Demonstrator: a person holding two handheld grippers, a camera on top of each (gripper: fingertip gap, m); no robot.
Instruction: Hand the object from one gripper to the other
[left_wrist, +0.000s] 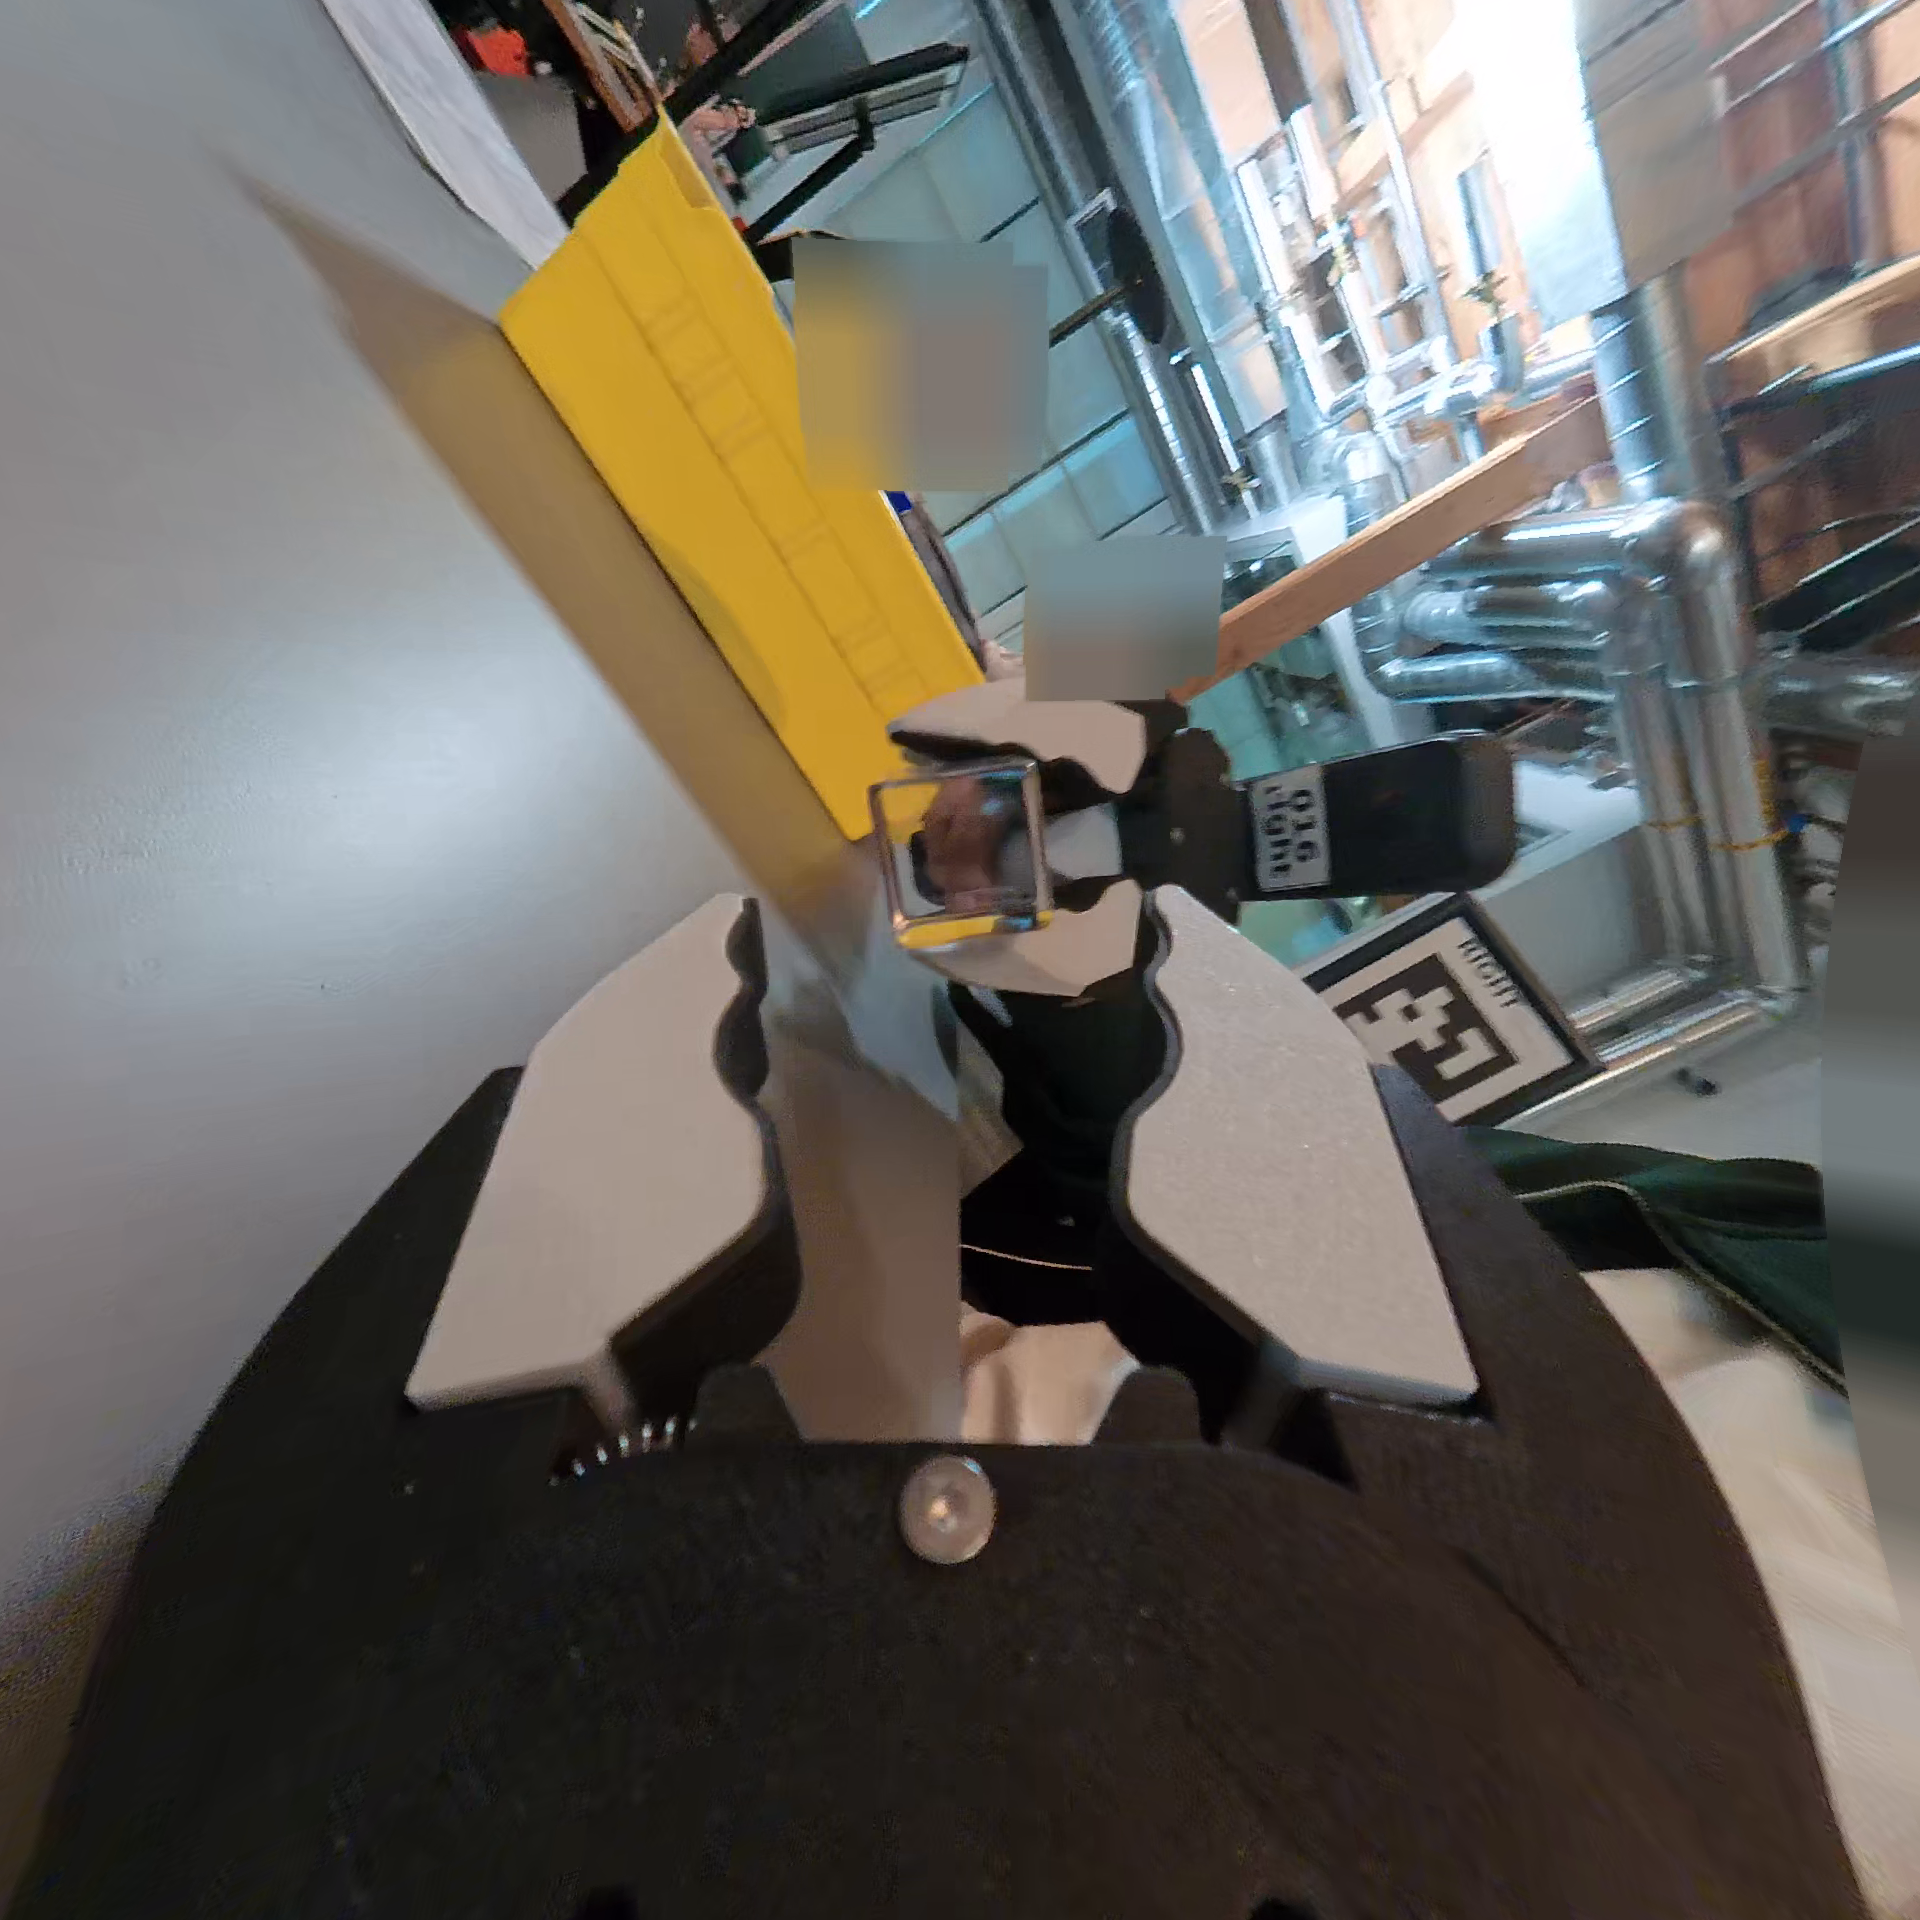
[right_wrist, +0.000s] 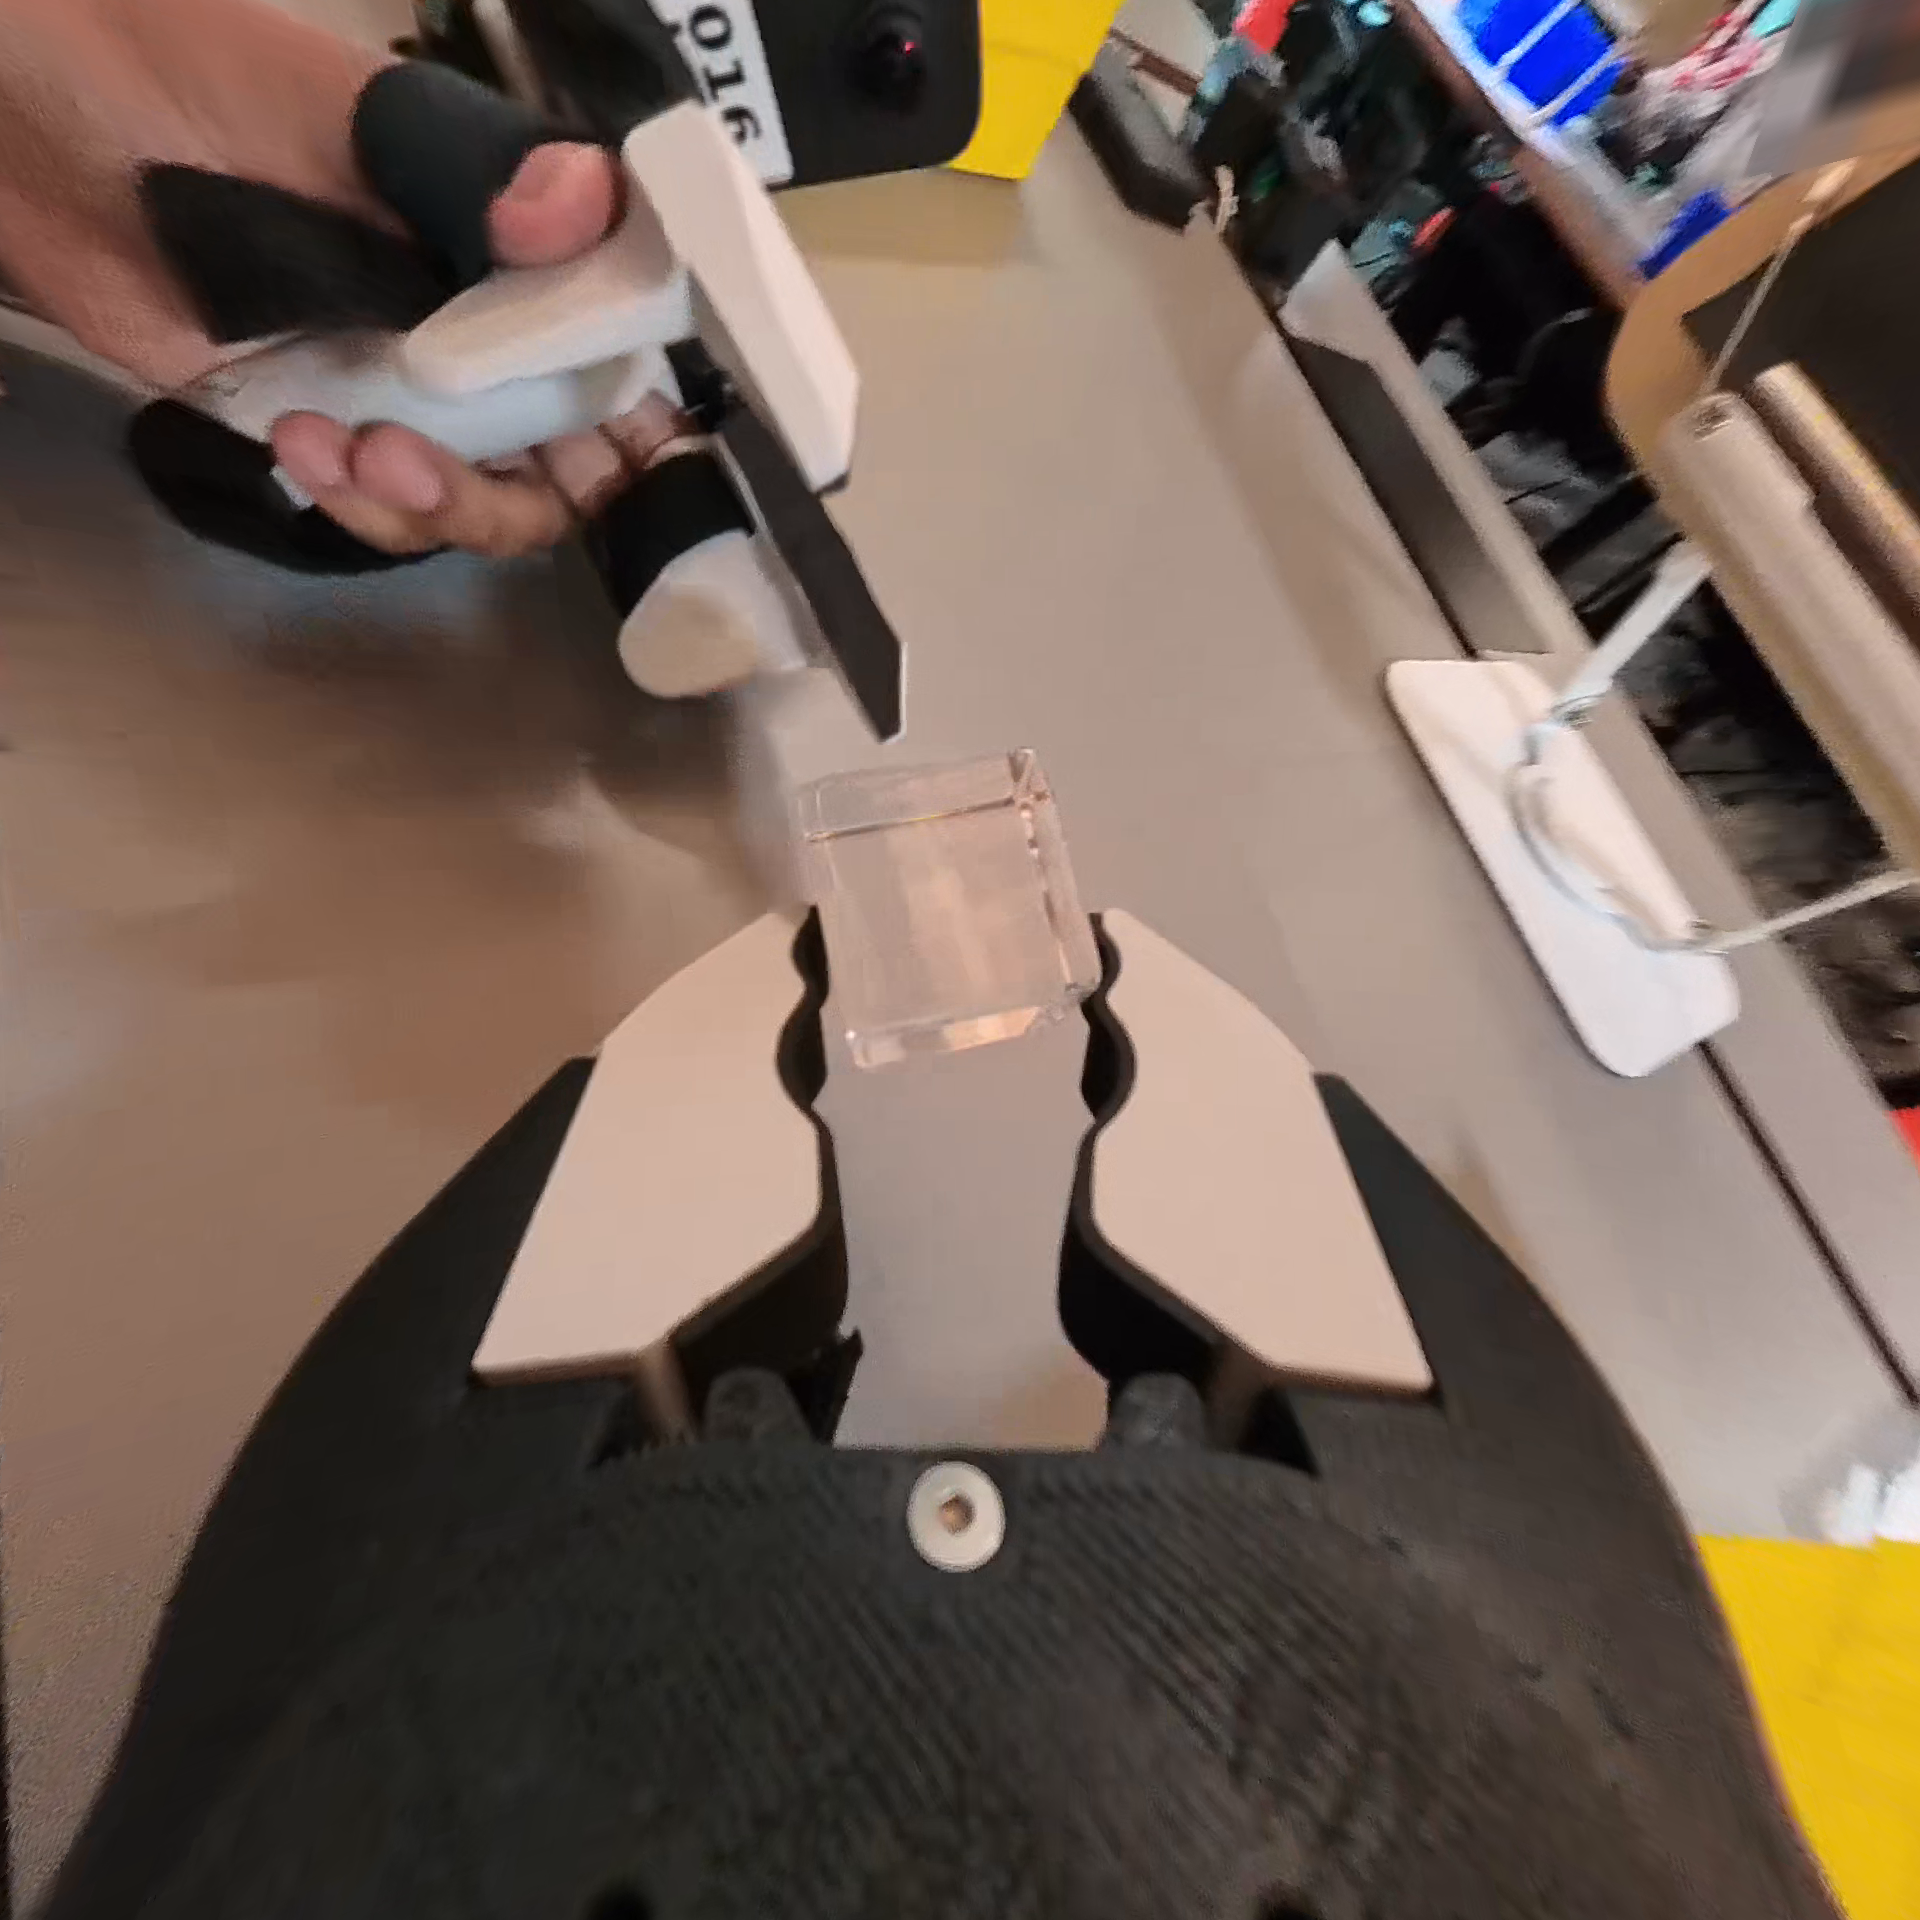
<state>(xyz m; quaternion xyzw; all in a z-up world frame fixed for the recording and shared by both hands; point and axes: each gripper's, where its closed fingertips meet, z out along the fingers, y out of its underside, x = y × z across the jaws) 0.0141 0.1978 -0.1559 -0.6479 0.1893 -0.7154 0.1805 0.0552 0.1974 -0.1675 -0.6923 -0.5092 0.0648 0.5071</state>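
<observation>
Right wrist view shows the clear cube (right_wrist: 951, 914) pinched only at the tips of my right gripper (right_wrist: 954, 971), above the table (right_wrist: 1143, 623). My left gripper (left_wrist: 951, 966) stands apart and empty just beside it. I fear the smooth cube slips if the two collide, or if I release early.

1. An industrial workshop or lab: bare silver ventilation ducts (left_wrist: 1621, 623) and timber beams (left_wrist: 1403, 540) run overhead.
2. A yellow plastic bin (left_wrist: 727, 499) sits on a grey counter (right_wrist: 1091, 520).
3. Cluttered shelving (right_wrist: 1507, 156) lines the counter's far edge.
</observation>
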